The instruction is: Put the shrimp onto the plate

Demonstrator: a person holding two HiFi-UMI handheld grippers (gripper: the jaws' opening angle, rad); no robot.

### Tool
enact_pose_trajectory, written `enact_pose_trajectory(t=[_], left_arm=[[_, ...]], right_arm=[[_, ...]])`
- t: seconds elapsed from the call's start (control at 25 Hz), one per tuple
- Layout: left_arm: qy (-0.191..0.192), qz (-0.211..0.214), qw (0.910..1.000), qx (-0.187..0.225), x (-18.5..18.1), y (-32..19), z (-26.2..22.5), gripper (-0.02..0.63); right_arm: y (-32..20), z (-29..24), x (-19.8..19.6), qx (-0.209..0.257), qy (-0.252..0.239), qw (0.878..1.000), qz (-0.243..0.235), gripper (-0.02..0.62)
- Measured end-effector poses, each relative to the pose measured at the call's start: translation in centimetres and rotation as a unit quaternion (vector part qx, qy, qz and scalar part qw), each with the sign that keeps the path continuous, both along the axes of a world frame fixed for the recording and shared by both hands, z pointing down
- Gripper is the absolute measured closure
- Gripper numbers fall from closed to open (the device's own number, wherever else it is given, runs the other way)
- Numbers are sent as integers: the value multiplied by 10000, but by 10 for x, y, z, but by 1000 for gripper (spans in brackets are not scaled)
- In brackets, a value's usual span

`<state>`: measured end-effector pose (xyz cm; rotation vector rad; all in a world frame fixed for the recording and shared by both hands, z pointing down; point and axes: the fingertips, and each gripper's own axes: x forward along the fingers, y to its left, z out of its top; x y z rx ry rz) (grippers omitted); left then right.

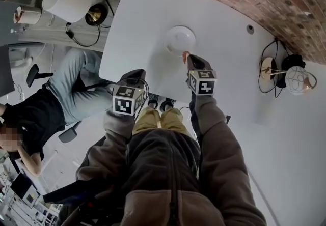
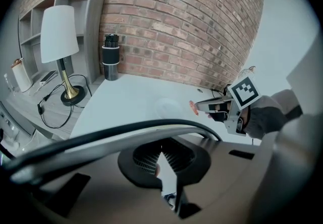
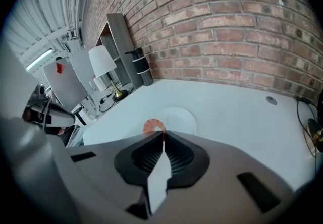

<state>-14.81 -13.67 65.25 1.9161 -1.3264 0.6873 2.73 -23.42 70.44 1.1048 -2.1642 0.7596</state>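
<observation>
One shrimp (image 3: 153, 126) is pinched at the tips of the right gripper's (image 1: 187, 59) fingers, just beside the white plate (image 1: 180, 38) on the worktop (image 1: 229, 77). The left gripper (image 2: 161, 153) hangs by the near edge, fingers closed on nothing. It would be best to carry the shrimp over the plate's middle, lower it, then release. No writing can be read, only square markers.
</observation>
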Motion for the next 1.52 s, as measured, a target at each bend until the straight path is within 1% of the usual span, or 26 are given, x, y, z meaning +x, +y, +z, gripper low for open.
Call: enact_pose_trajectory(t=[0.16, 0.48, 0.8, 1.36, 1.52], left_arm=[[-25, -13, 9999, -148, -3, 9, 8, 601], [-89, -120, 9993, -341, -13, 28, 22, 601], [-126, -162, 9990, -386, -18, 33, 28, 601], [-153, -222, 9986, -450, -20, 36, 31, 601], [-142, -235, 9986, -442, -22, 37, 33, 601]], right_arm=[[-4, 23, 0, -202, 98, 9997, 7, 584], [-11, 54, -3, -443, 219, 9988, 28, 584], [-18, 77, -7, -632, 481, 9968, -40, 584], [-24, 88, -10, -588, 891, 9940, -250, 584], [-25, 88, -15, -539, 938, 9933, -408, 584]])
